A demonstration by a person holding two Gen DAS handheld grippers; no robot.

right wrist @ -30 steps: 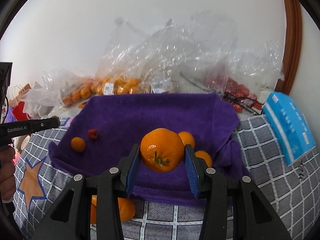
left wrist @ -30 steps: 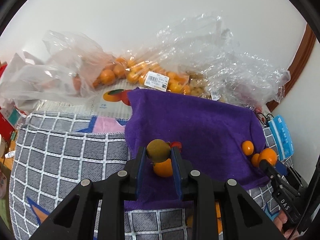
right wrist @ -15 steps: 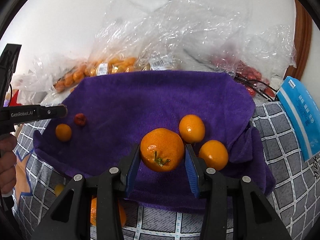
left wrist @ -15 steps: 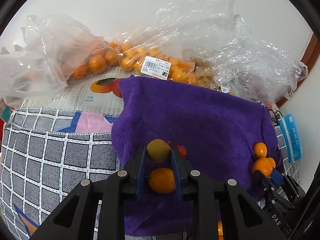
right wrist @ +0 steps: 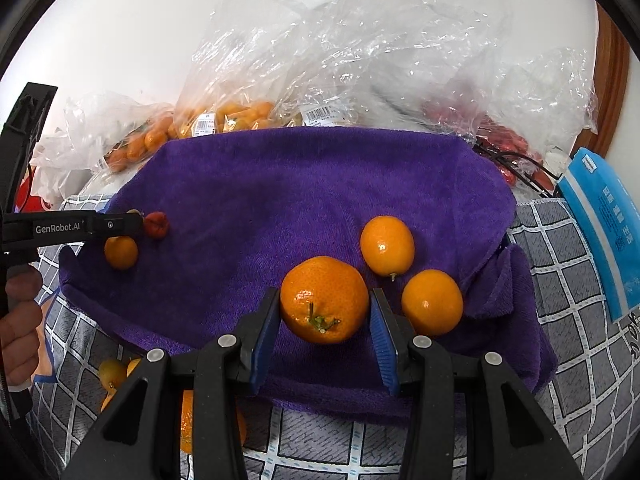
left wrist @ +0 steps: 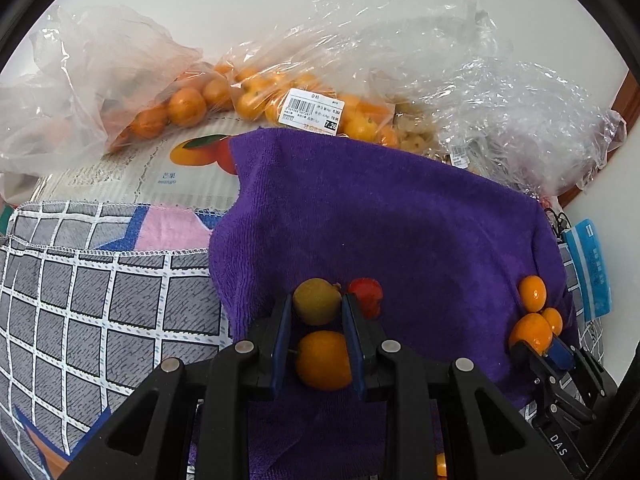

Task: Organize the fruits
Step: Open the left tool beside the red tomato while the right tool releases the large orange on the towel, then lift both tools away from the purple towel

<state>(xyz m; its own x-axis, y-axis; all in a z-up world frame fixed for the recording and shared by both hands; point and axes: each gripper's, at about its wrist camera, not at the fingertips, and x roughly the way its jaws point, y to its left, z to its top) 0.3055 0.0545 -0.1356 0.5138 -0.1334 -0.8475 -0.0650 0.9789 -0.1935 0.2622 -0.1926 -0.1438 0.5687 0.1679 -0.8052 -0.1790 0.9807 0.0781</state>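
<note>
Lower both slowly onto the purple towel (right wrist: 280, 200), then let go softly so nothing rolls: left gripper (left wrist: 316, 308) pinching a small greenish-yellow fruit (left wrist: 316, 300), right gripper (right wrist: 324, 312) pinching a big orange (right wrist: 324, 300). Lying loose on the towel: three little oranges (right wrist: 387, 245) and one red fruit (right wrist: 155, 225).

A big orange held over a purple towel

The right gripper (right wrist: 325, 312) squeezes a big orange (right wrist: 324, 300) with a green stem. Two smaller oranges (right wrist: 387, 245) (right wrist: 432, 302) lie just beside it on the purple towel (right wrist: 280, 200). Far to the left, the left gripper (right wrist: 120, 224) reaches over a small orange (right wrist: 121, 253) and a little red fruit (right wrist: 157, 225). Crinkly bags of fruit (right wrist: 224, 116) sit behind.
</note>
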